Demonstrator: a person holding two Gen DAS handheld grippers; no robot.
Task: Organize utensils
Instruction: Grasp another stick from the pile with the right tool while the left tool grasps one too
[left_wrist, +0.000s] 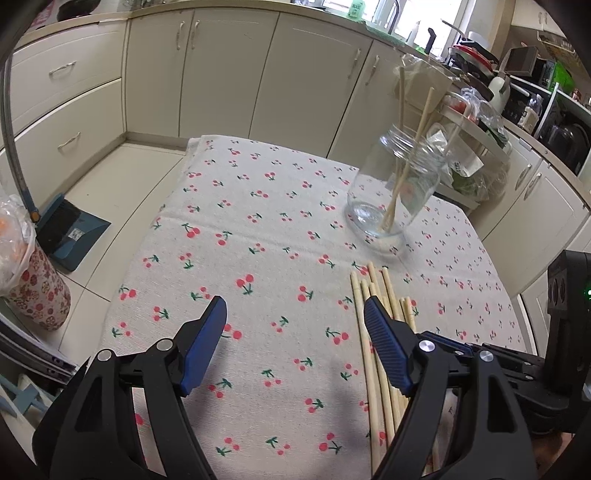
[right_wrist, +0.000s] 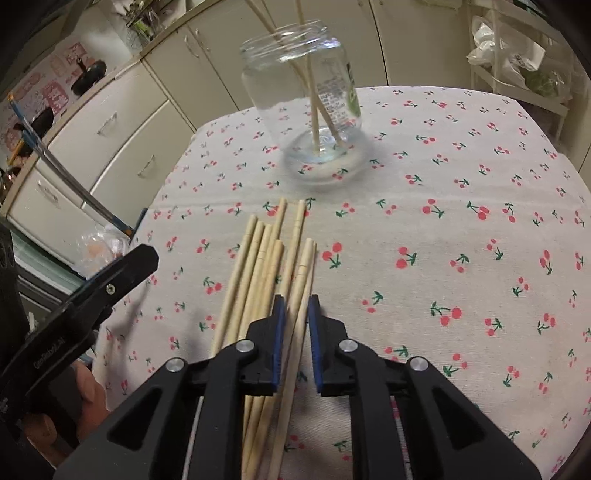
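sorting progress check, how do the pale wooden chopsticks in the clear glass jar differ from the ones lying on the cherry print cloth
The pale wooden chopsticks in the clear glass jar stand leaning, tips on the jar's base, tops past its rim; the pale wooden chopsticks on the cherry-print cloth lie flat, roughly parallel. The jar holds only a few; the cloth pile is larger. The right gripper straddles pile sticks; the open left gripper holds nothing. Both groups look alike in colour and shape.

Daylight floods in from the window (left_wrist: 424, 14) at the upper right of my left wrist view, blown out white, while the tablecloth (left_wrist: 280, 229) stays evenly lit with only soft shadows. My right wrist view is dimmer and warmer, its glass jar (right_wrist: 303, 88) slightly blurred. Both fisheye frames bend the cabinets (left_wrist: 221, 74) and go black at the corners.
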